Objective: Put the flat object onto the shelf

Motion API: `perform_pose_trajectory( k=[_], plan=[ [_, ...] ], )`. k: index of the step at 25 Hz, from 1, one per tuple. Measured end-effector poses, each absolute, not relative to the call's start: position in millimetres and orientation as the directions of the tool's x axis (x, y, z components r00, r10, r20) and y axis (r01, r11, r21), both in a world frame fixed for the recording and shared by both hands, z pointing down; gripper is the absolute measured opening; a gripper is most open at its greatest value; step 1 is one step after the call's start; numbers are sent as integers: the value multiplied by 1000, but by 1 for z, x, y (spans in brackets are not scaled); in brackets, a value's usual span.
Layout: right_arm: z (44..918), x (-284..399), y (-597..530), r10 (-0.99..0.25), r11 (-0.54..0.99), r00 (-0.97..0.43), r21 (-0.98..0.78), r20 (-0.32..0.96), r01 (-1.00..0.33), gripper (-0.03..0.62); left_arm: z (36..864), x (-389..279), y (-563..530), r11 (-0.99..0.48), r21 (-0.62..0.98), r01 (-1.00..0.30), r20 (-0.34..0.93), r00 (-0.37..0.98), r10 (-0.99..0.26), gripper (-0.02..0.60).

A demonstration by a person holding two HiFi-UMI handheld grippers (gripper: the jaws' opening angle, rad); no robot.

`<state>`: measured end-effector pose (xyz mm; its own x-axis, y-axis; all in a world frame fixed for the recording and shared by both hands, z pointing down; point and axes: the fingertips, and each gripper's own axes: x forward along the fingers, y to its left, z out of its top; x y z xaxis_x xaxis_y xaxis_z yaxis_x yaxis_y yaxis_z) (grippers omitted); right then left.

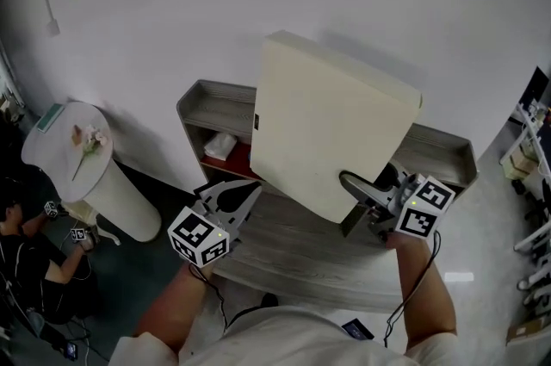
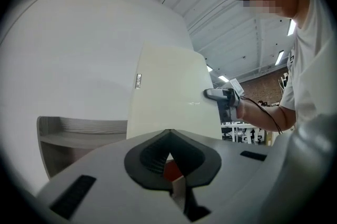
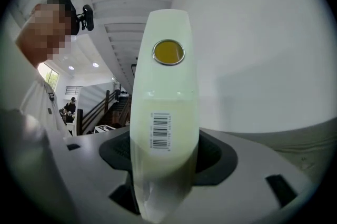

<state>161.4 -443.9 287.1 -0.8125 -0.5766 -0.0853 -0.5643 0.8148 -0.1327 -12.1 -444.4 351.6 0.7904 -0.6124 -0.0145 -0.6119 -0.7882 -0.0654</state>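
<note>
The flat object [image 1: 331, 127] is a large cream board, held up tilted above the grey wooden shelf [image 1: 207, 102] against the white wall. My right gripper [image 1: 357, 192] is shut on its lower right edge. In the right gripper view that thin edge [image 3: 166, 91], with a barcode and a round yellow sticker, stands between the jaws of my right gripper [image 3: 164, 165]. My left gripper [image 1: 250, 196] is at the board's lower left edge, jaws together with nothing between them; contact cannot be told. The left gripper view shows my left gripper [image 2: 168, 136], the board [image 2: 168, 96] beyond it, and the right gripper [image 2: 221, 99].
The shelf's top left compartment holds a white box [image 1: 221, 146] and something red [image 1: 237, 159]. A round white side table [image 1: 52, 158] stands to the left, with a person sitting on the floor [image 1: 26, 252] near it. Desks [image 1: 534, 140] stand at the right edge.
</note>
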Motion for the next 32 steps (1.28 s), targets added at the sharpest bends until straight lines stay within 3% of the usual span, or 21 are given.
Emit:
perform_pose_trajectory(
  k=[15,32],
  plan=[
    [231,122,-544,-523,852,-851,-22,-41,-523,284,306,-33,-529,-813,-146,-563,-52,825,-562,12],
    [254,104,-627,-497,867,-868,-25,13,-497,285,319,-31,-581,-835,-108,-539,-43,842,-538,12]
  ],
)
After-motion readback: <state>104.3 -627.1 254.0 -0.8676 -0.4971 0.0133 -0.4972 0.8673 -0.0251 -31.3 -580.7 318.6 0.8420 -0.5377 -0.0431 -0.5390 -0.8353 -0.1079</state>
